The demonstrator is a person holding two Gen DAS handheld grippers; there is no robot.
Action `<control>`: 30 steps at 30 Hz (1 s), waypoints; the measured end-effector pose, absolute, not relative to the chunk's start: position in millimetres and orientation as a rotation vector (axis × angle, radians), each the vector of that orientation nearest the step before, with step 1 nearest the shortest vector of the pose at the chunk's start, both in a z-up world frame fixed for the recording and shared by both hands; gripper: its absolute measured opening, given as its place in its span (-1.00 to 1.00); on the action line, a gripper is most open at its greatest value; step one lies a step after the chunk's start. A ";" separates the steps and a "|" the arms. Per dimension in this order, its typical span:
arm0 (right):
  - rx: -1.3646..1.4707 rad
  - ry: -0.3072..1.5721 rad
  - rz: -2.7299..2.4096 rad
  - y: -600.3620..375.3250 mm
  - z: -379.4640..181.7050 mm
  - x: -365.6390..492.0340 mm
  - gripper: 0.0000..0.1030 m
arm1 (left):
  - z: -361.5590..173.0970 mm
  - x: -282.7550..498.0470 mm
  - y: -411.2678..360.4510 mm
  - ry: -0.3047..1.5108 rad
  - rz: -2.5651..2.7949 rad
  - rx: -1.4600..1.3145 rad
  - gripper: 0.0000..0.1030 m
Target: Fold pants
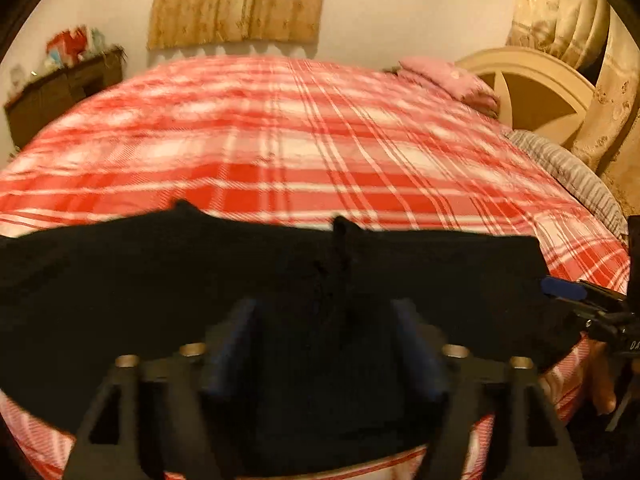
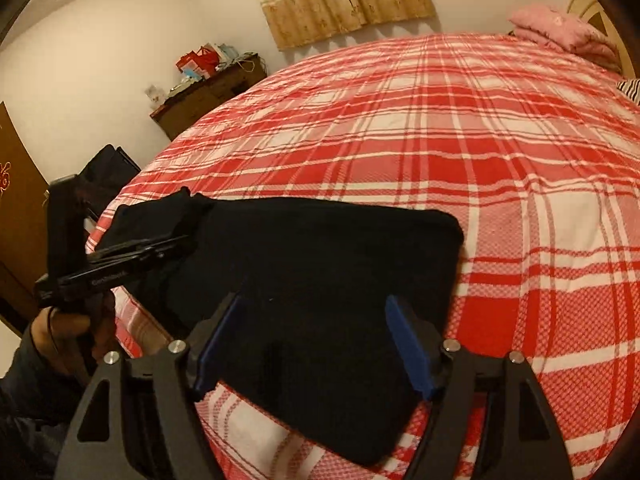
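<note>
The right gripper (image 2: 314,344) sits nearest in its own view, its blue-padded jaws spread wide and hovering over the near end of the black pants (image 2: 320,264), gripping nothing. The pants lie in a dark, roughly rectangular slab on the bed (image 2: 520,200), close to the bed's near edge, and one end hangs partly over that edge. The left gripper (image 1: 326,344) is likewise wide open above the pants (image 1: 240,280), with a raised crease or ridge of cloth running up between its jaws; it holds nothing.

The main risk, as I judge it, is the bed's near edge. The pants rest so close to it that a pull toward the person could drag them off and undo whatever fold is there. At the far-left end of the pants the cloth (image 2: 160,216) is bunched and uneven, so a grasp there may catch only one layer and leave the rest behind, skewing the next fold. The fabric is black in dim light, and the layers are hard to tell apart, so I cannot say how many lie stacked. The two grippers also work near each other over the pants, so they could collide if both close inward together.
</note>
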State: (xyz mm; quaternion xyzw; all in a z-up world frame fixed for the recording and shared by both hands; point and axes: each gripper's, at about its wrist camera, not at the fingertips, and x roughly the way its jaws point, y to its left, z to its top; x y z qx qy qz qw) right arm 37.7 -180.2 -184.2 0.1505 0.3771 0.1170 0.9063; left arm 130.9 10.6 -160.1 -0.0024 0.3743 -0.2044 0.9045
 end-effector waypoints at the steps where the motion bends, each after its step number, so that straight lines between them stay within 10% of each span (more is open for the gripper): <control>1: 0.304 0.767 0.232 -179.2 -181.8 37.3 0.48 | -158.0 129.4 15.4 0.754 -0.420 -0.013 0.61; 30: -0.225 0.762 0.235 2.1 -200.6 115.3 0.81 | -167.1 149.0 96.6 0.793 -0.192 0.009 0.65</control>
